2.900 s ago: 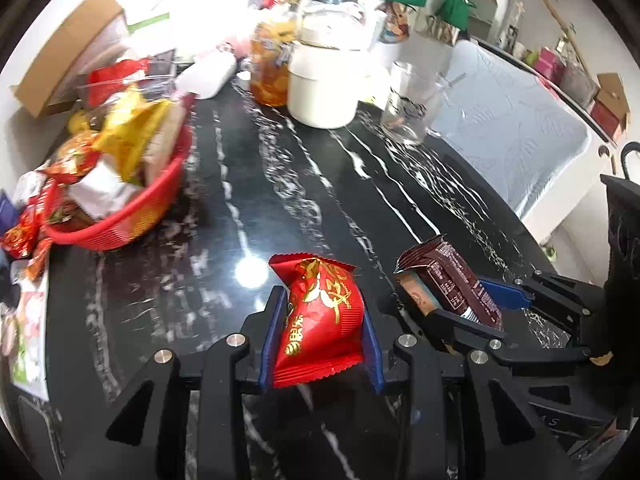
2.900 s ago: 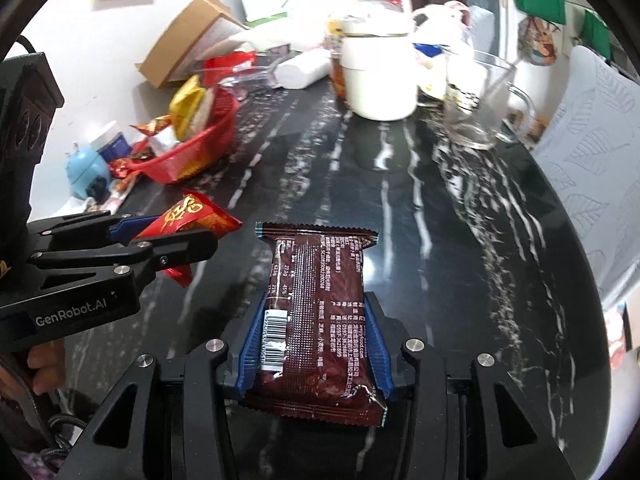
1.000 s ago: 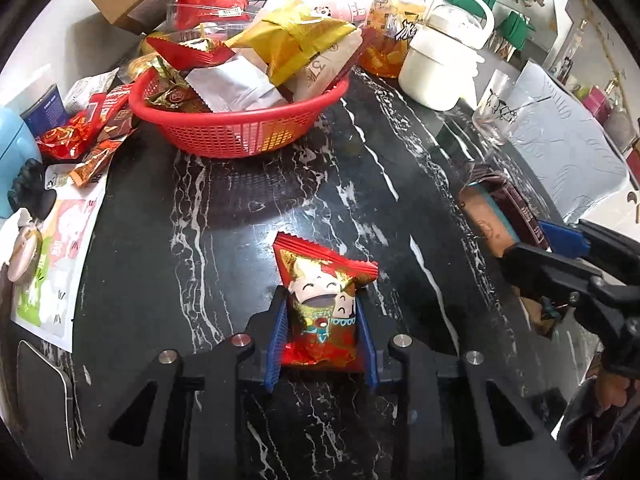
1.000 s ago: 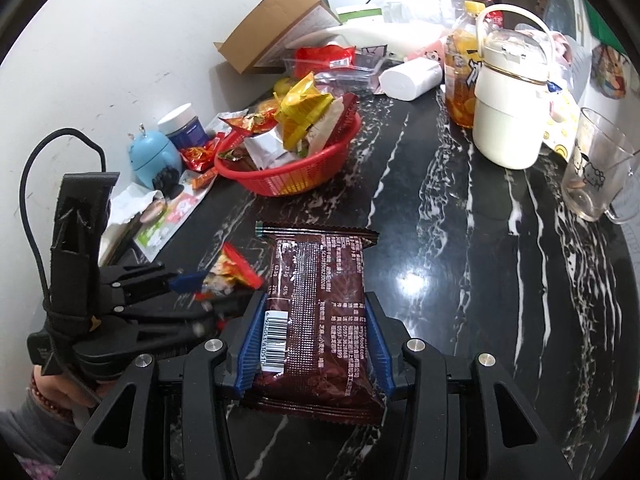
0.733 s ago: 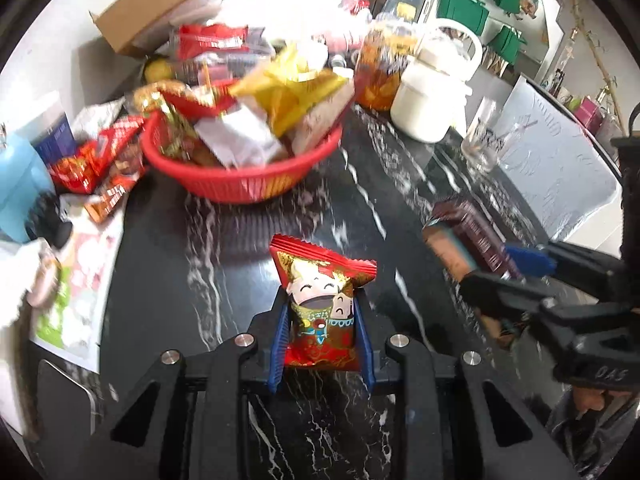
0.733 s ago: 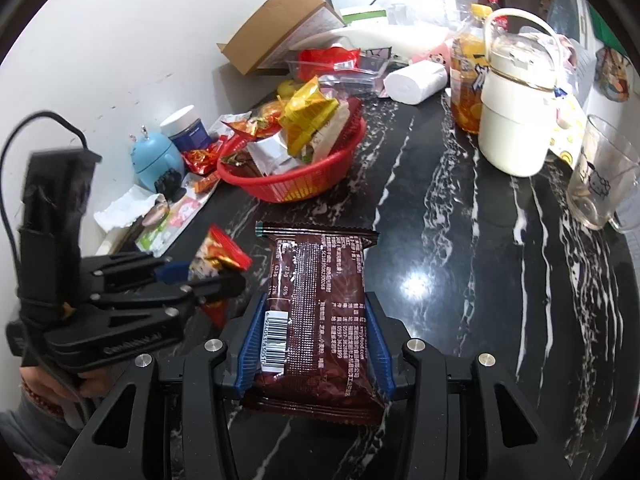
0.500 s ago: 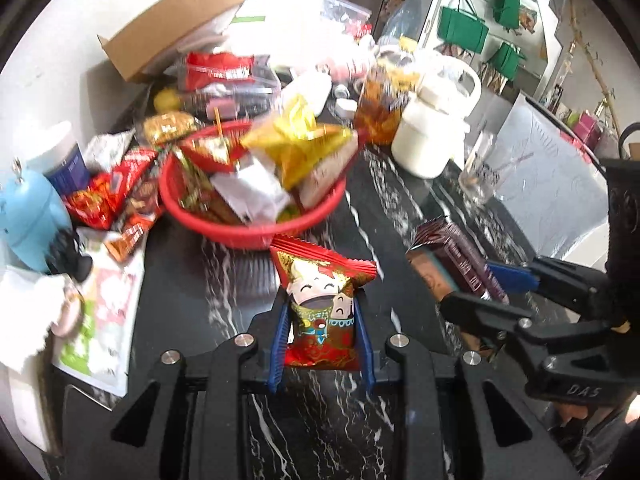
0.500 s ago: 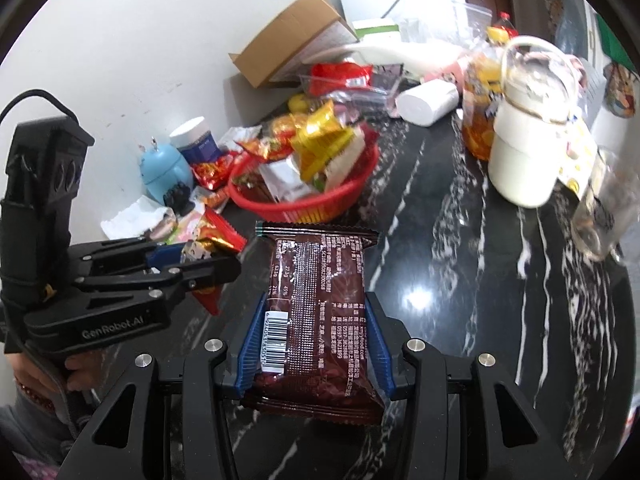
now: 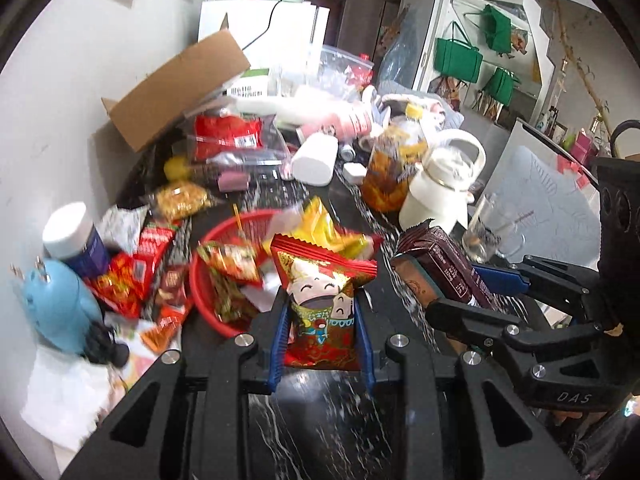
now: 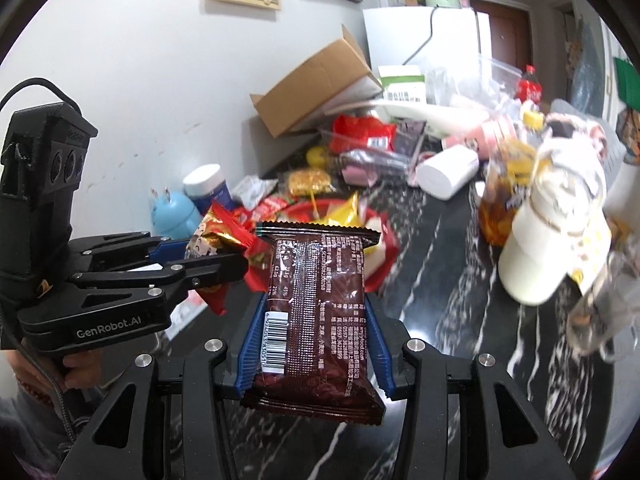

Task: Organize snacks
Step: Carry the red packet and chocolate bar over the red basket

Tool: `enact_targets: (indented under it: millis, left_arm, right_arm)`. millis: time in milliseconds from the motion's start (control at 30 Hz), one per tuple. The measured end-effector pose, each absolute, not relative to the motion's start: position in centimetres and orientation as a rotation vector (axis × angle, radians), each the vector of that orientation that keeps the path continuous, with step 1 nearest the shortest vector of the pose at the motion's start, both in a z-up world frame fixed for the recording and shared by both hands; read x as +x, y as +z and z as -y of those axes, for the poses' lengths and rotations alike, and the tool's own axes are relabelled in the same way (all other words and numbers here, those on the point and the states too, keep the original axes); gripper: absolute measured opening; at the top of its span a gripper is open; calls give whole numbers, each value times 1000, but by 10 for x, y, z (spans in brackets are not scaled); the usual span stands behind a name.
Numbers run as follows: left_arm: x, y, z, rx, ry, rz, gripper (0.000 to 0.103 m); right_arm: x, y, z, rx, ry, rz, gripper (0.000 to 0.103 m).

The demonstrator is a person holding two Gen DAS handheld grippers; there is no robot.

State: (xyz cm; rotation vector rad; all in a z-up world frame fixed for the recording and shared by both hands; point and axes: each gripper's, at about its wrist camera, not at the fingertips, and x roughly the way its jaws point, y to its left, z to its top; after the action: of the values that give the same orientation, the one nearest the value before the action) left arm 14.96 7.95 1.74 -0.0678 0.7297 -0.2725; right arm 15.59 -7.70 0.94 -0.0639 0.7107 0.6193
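**Two packets in hand, basket ahead**

My left tongs (image 9: 322, 322) are clamped on a red snack packet (image 9: 322, 300) with a cartoon face, and my right tongs (image 10: 314, 344) are clamped on a brown wrapper (image 10: 318, 308) with its barcode side up. Both packets are held above the dark marbled tabletop (image 10: 440, 264), just in front of the red basket (image 9: 202, 284).

As I judge it, the job is partly done: the basket already holds several snacks, a yellow bag (image 9: 320, 226) among them, but these two are not in yet. Loose red packets (image 9: 132, 268) lie on the tabletop beside the basket, near the blue gadget (image 9: 56, 304), so more sorting remains.

The left view looks into the basket and catches that loose pile; in the right view my wrapper hides most of the basket. The right view shows my left hand (image 10: 78, 364) on its handle.
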Motion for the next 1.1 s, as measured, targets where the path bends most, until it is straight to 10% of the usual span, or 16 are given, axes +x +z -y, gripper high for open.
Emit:
enact_targets:
  millis: [1100]
  left_arm:
    - [296,-17,-104,-35,-256,-859,29]
  right_arm:
    - [259,14,39,-98,617,-705,46]
